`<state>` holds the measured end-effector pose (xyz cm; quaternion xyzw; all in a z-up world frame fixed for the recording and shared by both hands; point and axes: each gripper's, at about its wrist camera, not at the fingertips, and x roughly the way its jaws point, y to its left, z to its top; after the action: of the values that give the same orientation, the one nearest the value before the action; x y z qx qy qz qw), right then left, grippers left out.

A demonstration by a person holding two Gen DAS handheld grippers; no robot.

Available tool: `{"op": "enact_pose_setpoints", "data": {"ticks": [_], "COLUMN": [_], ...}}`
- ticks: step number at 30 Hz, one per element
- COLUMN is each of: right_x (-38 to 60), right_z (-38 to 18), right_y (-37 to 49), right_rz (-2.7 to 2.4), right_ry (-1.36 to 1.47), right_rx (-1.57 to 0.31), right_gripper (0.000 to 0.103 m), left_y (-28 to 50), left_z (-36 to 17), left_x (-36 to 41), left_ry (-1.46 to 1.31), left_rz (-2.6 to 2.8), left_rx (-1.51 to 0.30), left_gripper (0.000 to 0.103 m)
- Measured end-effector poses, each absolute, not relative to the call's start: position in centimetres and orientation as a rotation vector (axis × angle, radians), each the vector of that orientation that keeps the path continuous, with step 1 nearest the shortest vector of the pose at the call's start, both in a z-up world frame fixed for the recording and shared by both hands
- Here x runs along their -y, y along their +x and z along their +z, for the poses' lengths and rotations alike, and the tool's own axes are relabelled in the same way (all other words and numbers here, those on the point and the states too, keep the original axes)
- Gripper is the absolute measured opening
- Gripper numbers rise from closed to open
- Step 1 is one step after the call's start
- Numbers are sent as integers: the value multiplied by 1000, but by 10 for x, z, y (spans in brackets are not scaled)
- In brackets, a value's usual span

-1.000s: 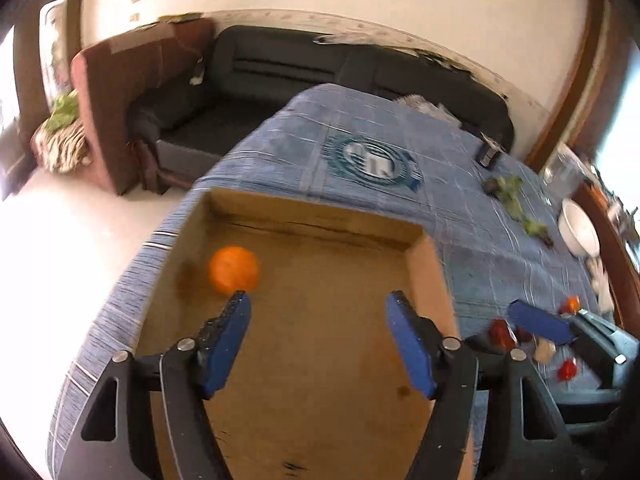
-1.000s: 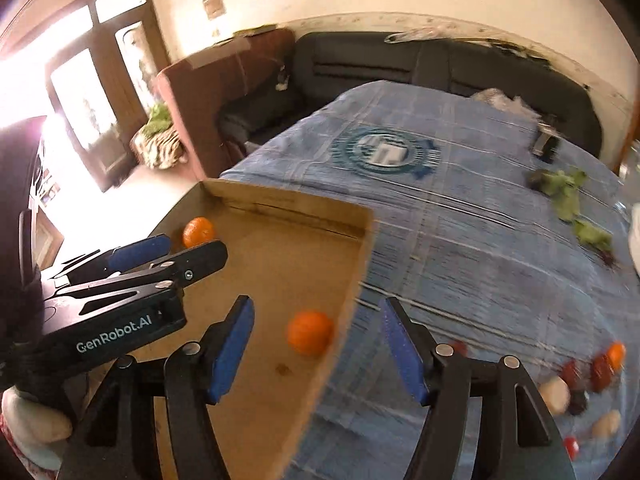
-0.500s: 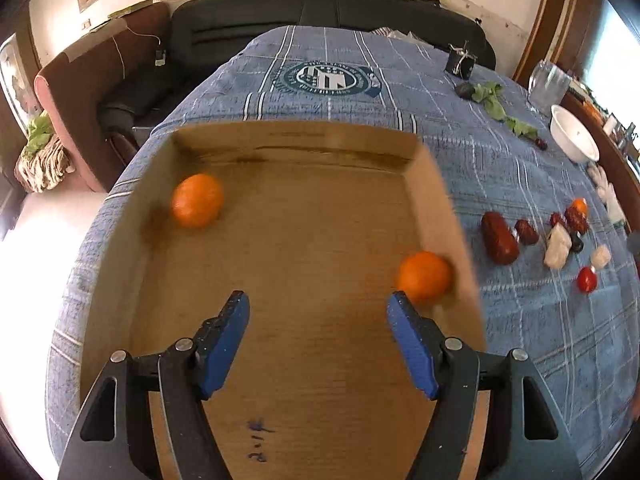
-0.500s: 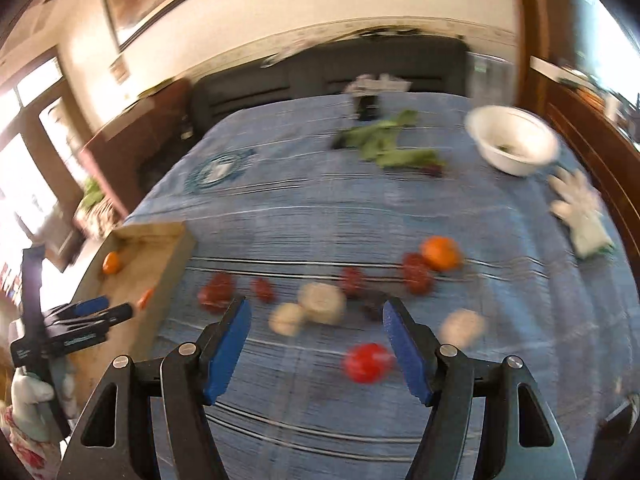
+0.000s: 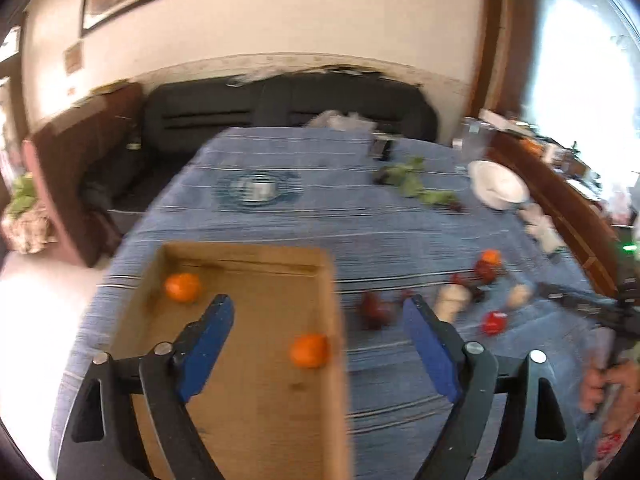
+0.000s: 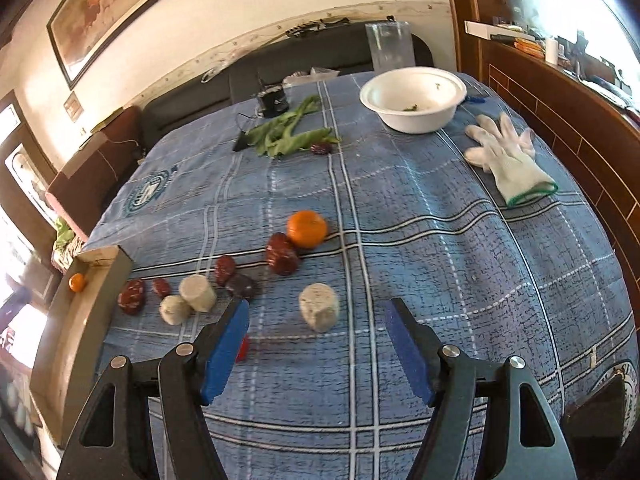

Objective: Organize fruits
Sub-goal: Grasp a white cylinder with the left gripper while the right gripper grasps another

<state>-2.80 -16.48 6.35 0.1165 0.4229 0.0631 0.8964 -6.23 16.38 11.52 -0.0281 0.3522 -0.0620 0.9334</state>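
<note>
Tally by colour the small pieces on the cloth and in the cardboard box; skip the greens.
Orange fruits: 3, two in the box
Dark red-brown fruits: 5
Dark purple fruit: 1
Pale cream chunks: 3
Bright red fruit: 1
Total: 13

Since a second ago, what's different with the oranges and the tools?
A second orange now lies in the cardboard box by its right wall, joining the first. The right tool, empty, swung from the box over to the fruit on the cloth. The left tool is opening, empty. One orange stays on the cloth.
</note>
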Motion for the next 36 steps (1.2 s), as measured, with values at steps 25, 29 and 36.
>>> {"op": "enact_pose_setpoints", "data": {"ticks": [25,29,36], "right_x": [145,141,142], "right_z": [26,27,27], "right_y": [-3,-5,-6], "right_rz": [135,136,135], "right_ry": [130,106,108], "right_rx": [-892,-885,-884], "right_gripper": [38,33,33], "left_y": [6,9,15], "left_z": [14,11,11], "left_x": [-54,-43,-35], "left_ry": [-54,-32,-22], "left_rz": [-213,-235,-268], "left_rx": [-907,-899,-894], "left_gripper": [53,53,50]}}
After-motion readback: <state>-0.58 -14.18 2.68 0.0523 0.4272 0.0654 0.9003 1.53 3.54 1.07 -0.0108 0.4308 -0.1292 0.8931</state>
